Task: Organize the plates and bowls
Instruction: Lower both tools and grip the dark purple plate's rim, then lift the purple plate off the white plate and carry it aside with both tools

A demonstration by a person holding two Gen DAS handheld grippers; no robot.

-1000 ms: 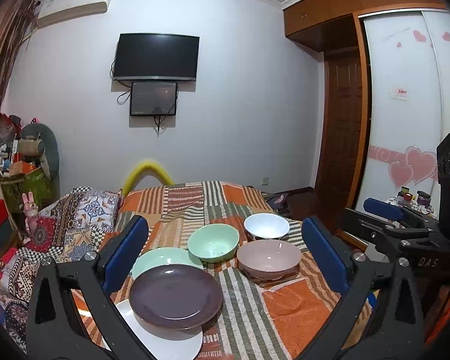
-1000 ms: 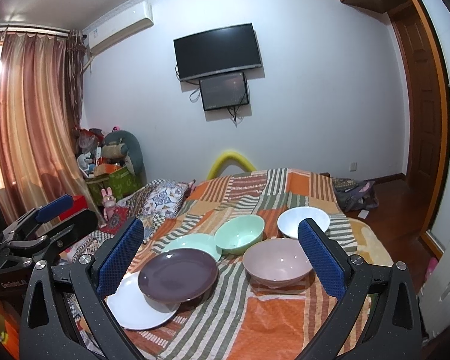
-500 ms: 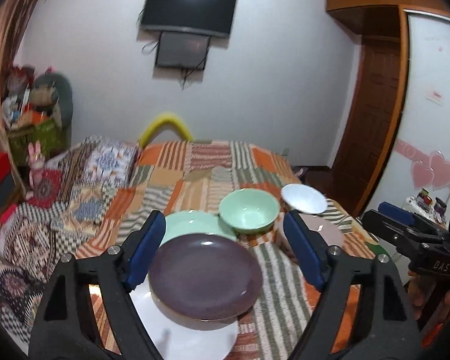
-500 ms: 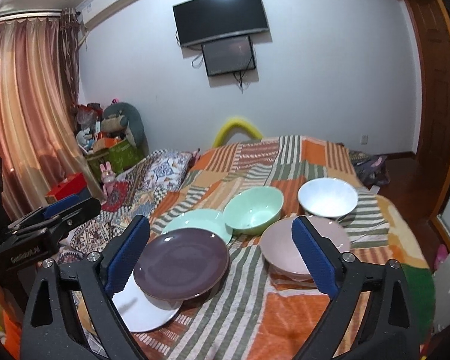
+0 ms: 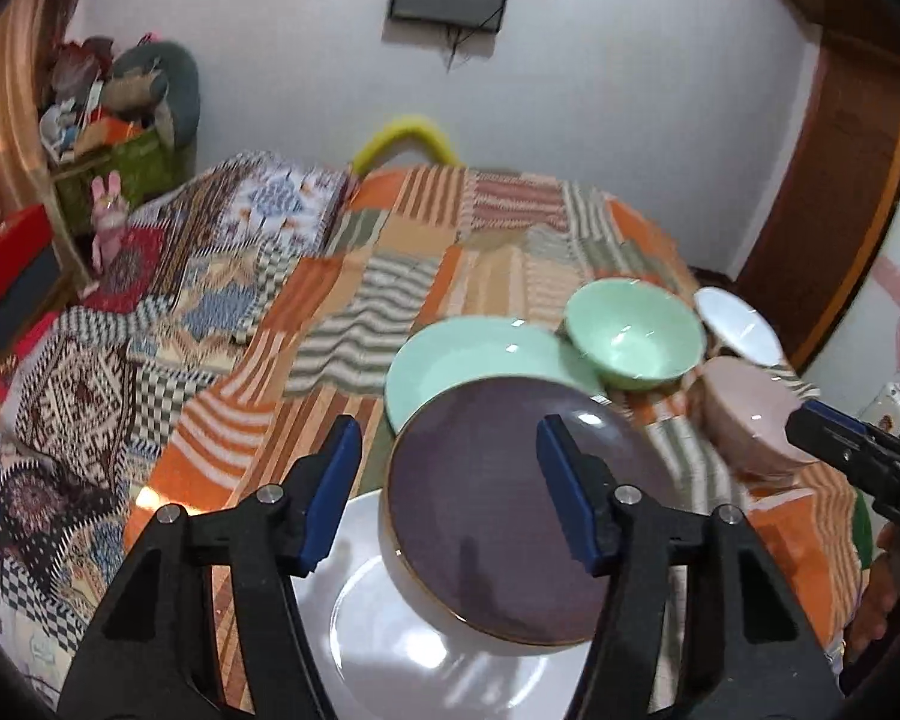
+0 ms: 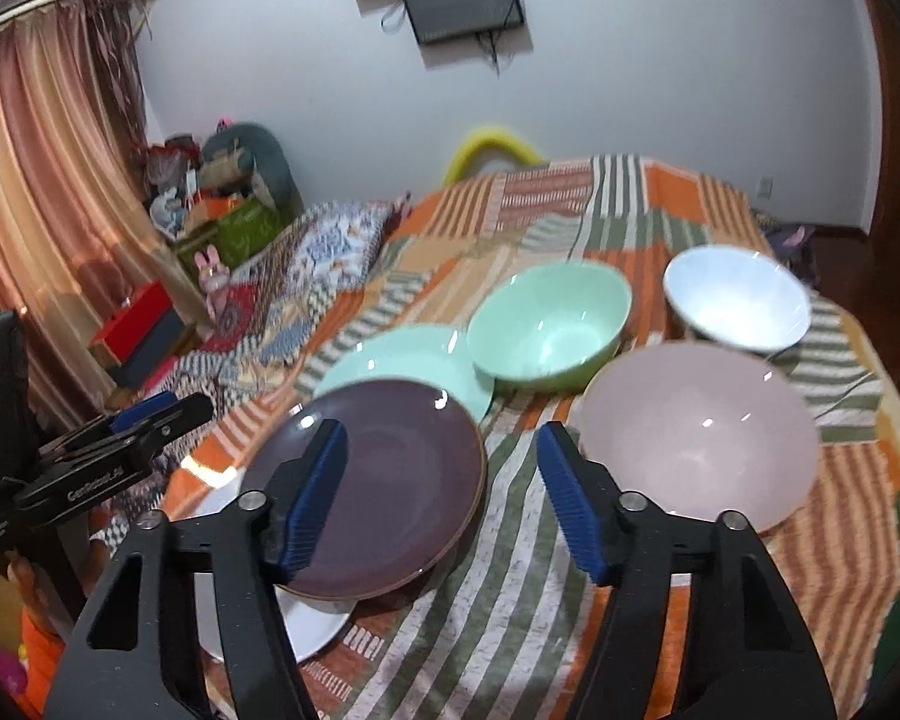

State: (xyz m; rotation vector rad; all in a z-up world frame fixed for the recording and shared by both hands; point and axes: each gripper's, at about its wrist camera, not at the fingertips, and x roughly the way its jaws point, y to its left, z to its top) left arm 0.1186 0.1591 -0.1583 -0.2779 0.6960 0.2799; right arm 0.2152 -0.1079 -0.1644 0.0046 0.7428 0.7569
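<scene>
A dark purple plate [image 5: 486, 510] [image 6: 390, 480] lies partly on a white plate [image 5: 402, 648] [image 6: 312, 630] near the front of the striped blanket. Behind them are a pale green plate [image 5: 462, 360] [image 6: 402, 360], a green bowl [image 5: 630, 342] [image 6: 546, 324], a white bowl [image 5: 738, 324] [image 6: 738, 300] and a pink bowl [image 5: 750, 414] [image 6: 702, 432]. My left gripper [image 5: 447, 444] hovers over the purple plate's left half, jaws closing, pads touching nothing. My right gripper [image 6: 441, 444] hangs above the purple plate's right rim and the blanket beside the pink bowl, jaws closing on nothing.
The dishes rest on an orange and green patchwork blanket [image 6: 510, 600]. A patterned quilt [image 5: 150, 312] lies to the left, with a red box [image 5: 12, 264] and clutter beyond. A wooden door [image 5: 834, 192] stands at the right. The other gripper [image 5: 858, 462] [image 6: 120, 432] shows at each view's edge.
Both grippers have dropped and moved in toward the dishes, tilting further down, and their jaws have narrowed. The plates and bowls lie where they were.
</scene>
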